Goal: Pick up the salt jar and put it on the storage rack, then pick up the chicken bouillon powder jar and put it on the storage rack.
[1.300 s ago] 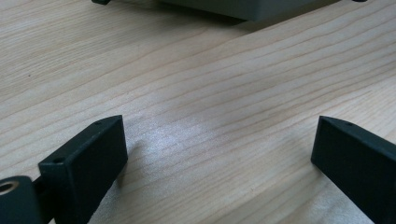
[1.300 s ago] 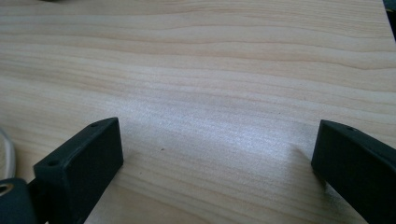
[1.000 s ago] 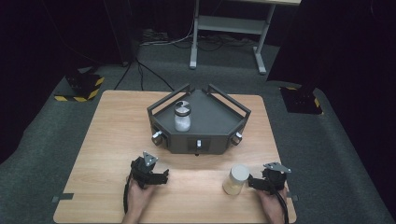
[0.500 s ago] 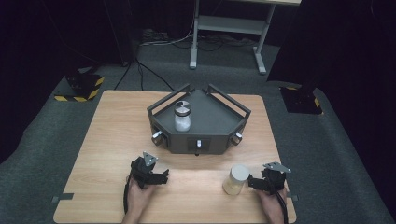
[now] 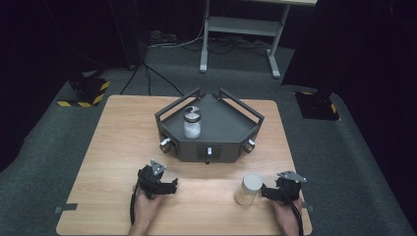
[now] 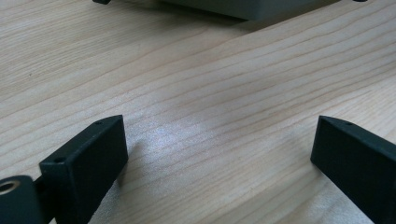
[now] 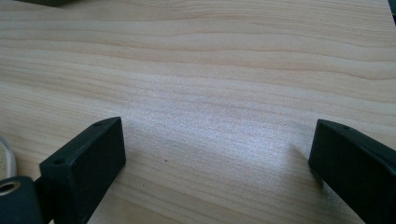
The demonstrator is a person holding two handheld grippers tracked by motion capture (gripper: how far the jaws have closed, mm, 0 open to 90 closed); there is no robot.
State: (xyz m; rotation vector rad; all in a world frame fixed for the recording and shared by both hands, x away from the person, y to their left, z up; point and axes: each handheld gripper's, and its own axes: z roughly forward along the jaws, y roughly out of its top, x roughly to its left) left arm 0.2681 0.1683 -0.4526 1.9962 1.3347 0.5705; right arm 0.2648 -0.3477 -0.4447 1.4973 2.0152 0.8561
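A dark grey angular tray (image 5: 223, 129) with raised rails stands at the table's middle back. A small jar (image 5: 192, 124) of white stuff stands upright in its left part. A second jar (image 5: 249, 189) with a pale lid stands on the wood at the front right. My right gripper (image 5: 267, 192) lies just right of it, open, with bare wood between its jaws (image 7: 217, 154). The jar's edge (image 7: 3, 156) shows left of its left jaw. My left gripper (image 5: 170, 187) rests at the front left, open over bare wood (image 6: 219, 154).
The wooden table (image 5: 118, 132) ends close behind both hands. The tray's front faces carry small knobs (image 5: 165, 144). Yellow-and-black striped blocks (image 5: 86, 93) lie on the dark floor at the back left, and a metal desk frame (image 5: 236, 29) stands behind.
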